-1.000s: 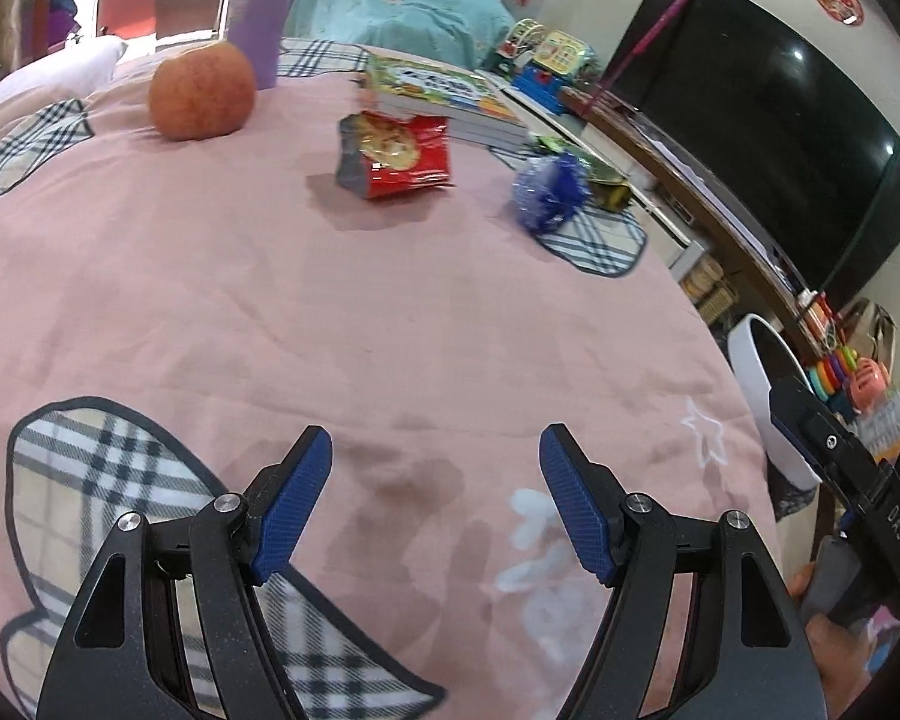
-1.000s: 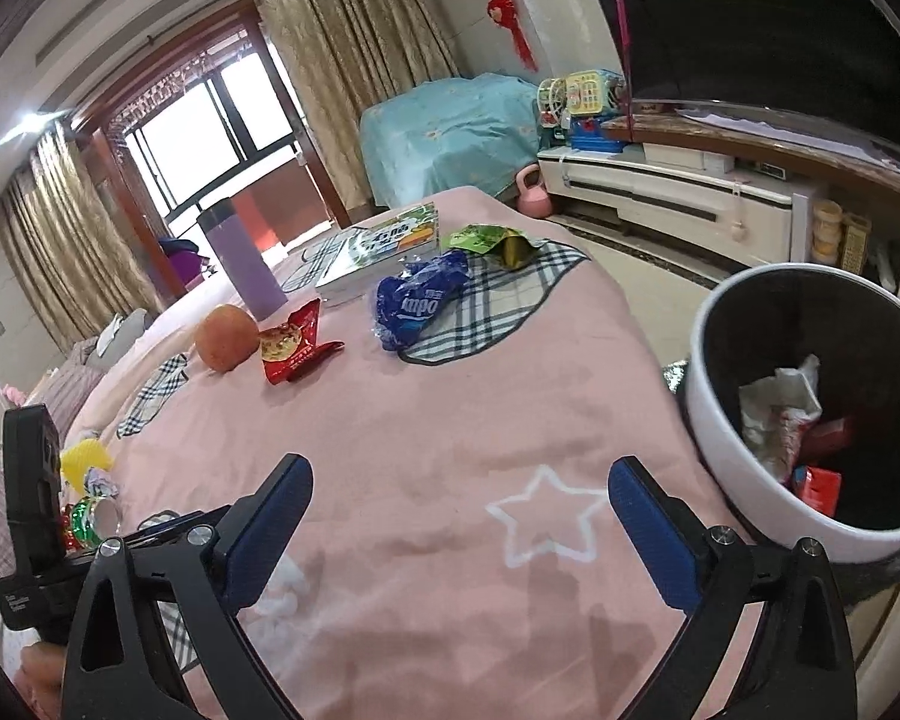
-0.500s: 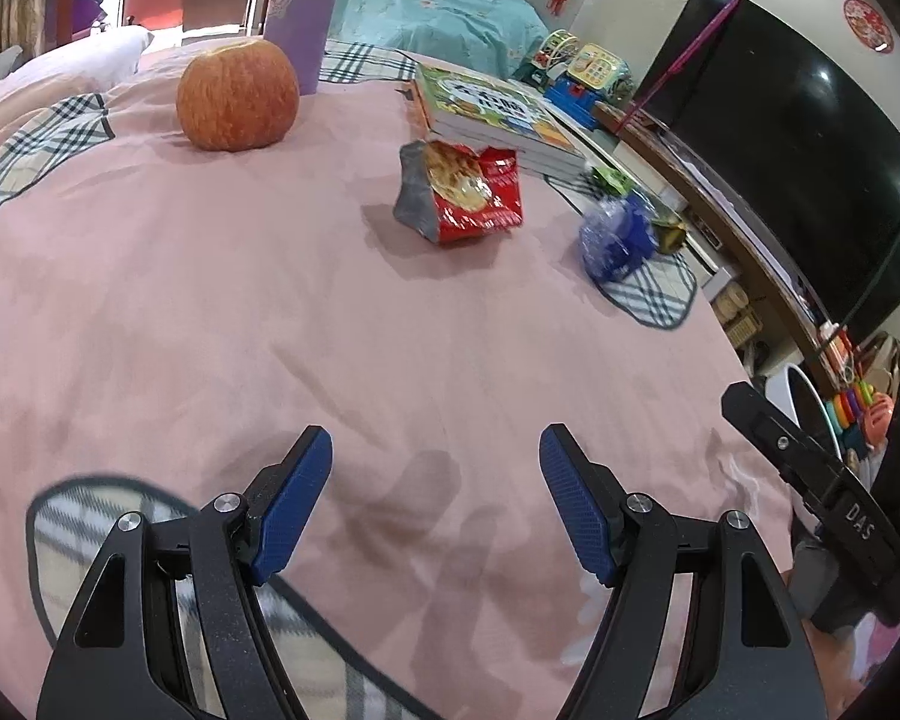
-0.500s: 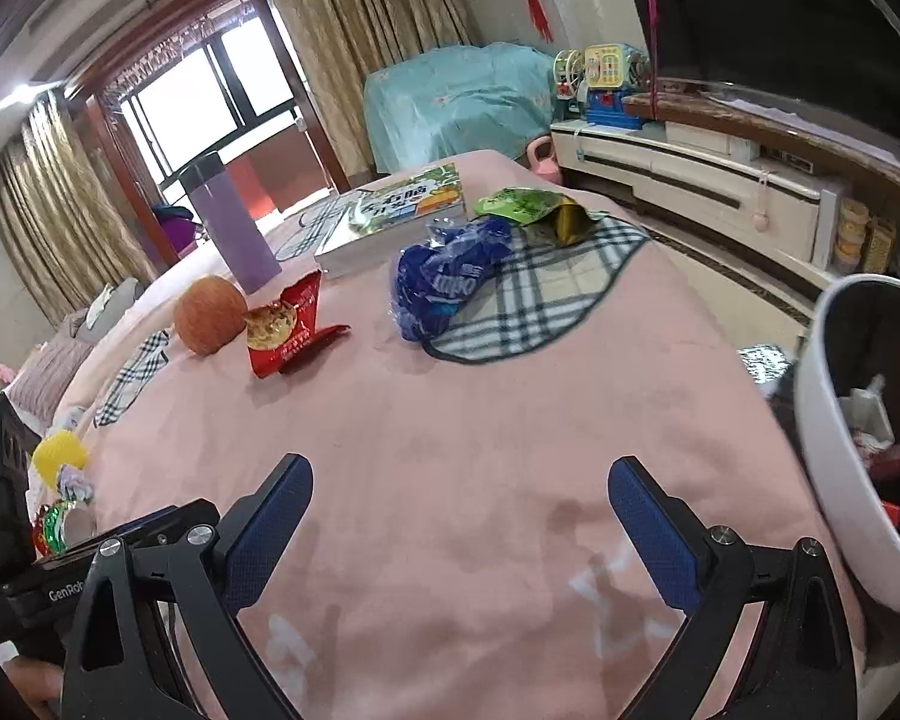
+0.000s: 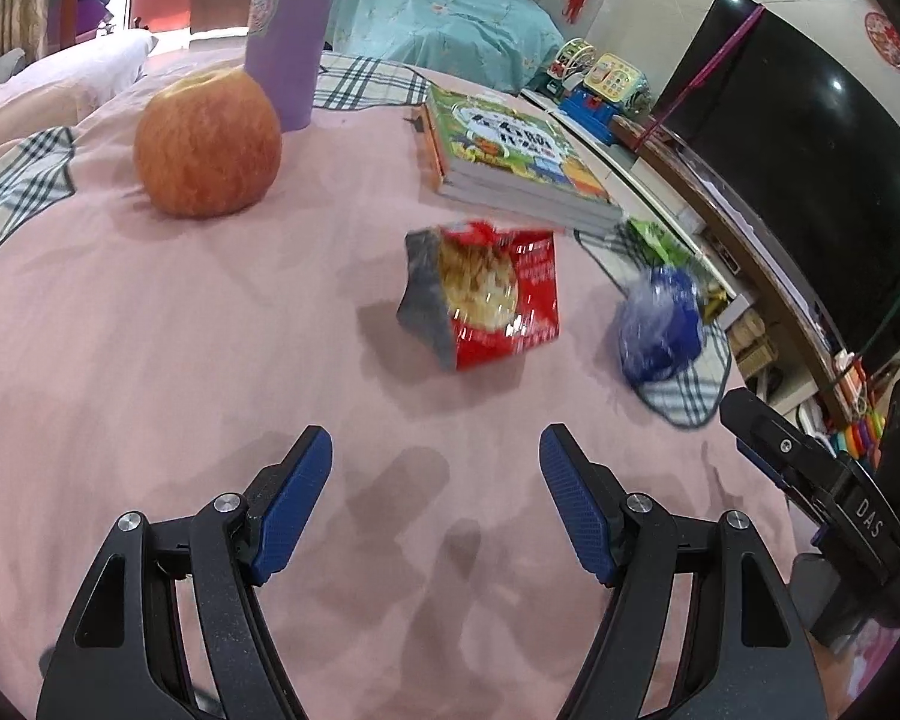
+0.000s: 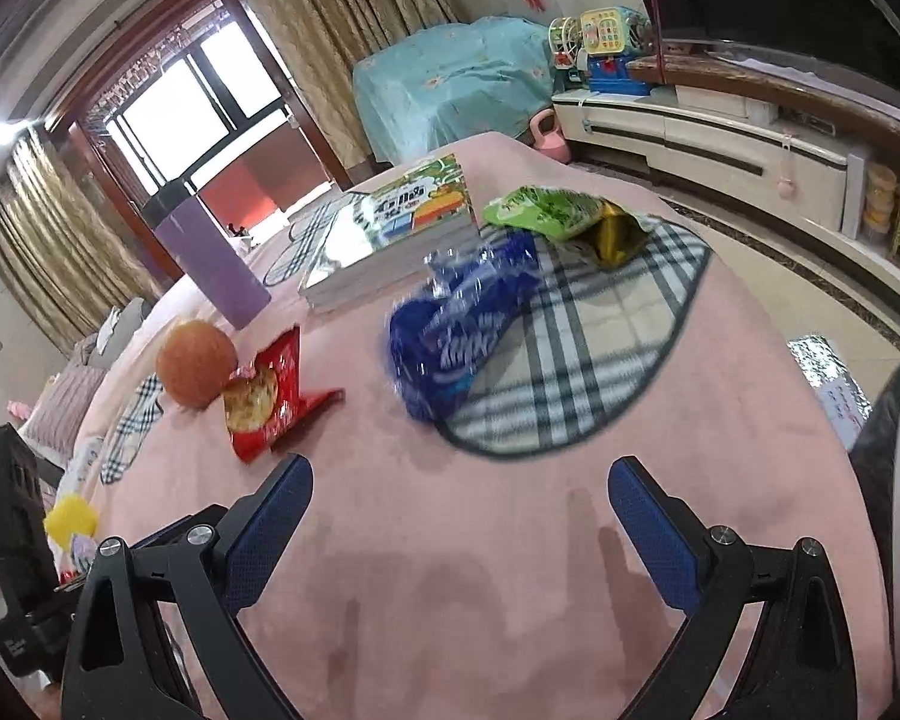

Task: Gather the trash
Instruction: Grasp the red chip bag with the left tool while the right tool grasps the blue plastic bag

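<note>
A crinkled red snack bag [image 5: 486, 294] lies on the soft pink blanket [image 5: 150, 396], foil-glossy, just ahead of the left gripper [image 5: 435, 495] — jaws released, nothing between the ribbed blue pads. A crumpled blue wrapper [image 6: 456, 330] rests at the edge of a plaid patch [image 6: 600, 348], ahead of the right gripper [image 6: 459, 525], also spread wide and empty. A green bag [image 6: 552, 213] lies farther back. Nearby sit a round apple [image 5: 207, 144], a purple tumbler [image 5: 288, 30] and stacked books [image 5: 510, 156] — none blocking either approach.
</note>
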`<action>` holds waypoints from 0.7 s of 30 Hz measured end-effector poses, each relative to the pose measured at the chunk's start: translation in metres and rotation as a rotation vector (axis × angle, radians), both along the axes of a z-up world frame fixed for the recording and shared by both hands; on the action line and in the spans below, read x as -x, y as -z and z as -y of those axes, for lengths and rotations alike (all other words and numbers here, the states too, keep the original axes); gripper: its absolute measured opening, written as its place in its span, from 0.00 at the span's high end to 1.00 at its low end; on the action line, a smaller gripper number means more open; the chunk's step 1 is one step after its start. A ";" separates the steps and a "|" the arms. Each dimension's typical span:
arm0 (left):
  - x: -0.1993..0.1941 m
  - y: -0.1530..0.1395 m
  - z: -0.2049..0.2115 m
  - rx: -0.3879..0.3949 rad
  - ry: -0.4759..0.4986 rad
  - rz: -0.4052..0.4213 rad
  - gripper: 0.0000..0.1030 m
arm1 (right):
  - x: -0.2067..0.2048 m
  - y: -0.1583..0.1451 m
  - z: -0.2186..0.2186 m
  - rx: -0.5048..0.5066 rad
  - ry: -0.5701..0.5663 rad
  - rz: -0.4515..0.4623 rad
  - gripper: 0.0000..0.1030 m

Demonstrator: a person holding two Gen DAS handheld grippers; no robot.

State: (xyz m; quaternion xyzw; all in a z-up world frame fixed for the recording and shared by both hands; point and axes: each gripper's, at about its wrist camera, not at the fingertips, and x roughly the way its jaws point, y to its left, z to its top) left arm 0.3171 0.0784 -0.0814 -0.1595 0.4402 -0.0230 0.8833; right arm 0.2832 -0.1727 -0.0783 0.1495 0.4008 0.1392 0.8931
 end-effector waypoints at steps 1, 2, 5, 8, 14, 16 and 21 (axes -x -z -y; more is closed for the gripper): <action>-0.004 -0.001 0.001 -0.002 -0.002 0.003 0.29 | -0.004 -0.001 0.000 -0.003 -0.001 0.002 0.03; -0.009 -0.003 0.002 -0.005 -0.003 0.011 0.29 | -0.008 -0.002 -0.001 -0.001 -0.001 0.007 0.03; -0.021 -0.004 0.004 -0.007 -0.007 0.023 0.29 | -0.018 -0.003 -0.003 0.019 0.007 0.019 0.03; -0.031 -0.001 0.005 -0.009 -0.013 0.023 0.29 | -0.031 -0.001 -0.006 0.024 0.013 0.023 0.03; -0.047 0.007 0.008 0.015 0.009 0.009 0.58 | -0.050 0.006 -0.007 0.030 0.041 0.014 0.04; -0.047 0.009 0.012 0.013 0.031 0.004 0.74 | -0.054 0.008 -0.005 0.020 0.043 0.005 0.04; -0.042 0.007 0.021 -0.006 0.078 0.016 0.94 | -0.059 0.014 -0.003 0.015 0.029 -0.011 0.31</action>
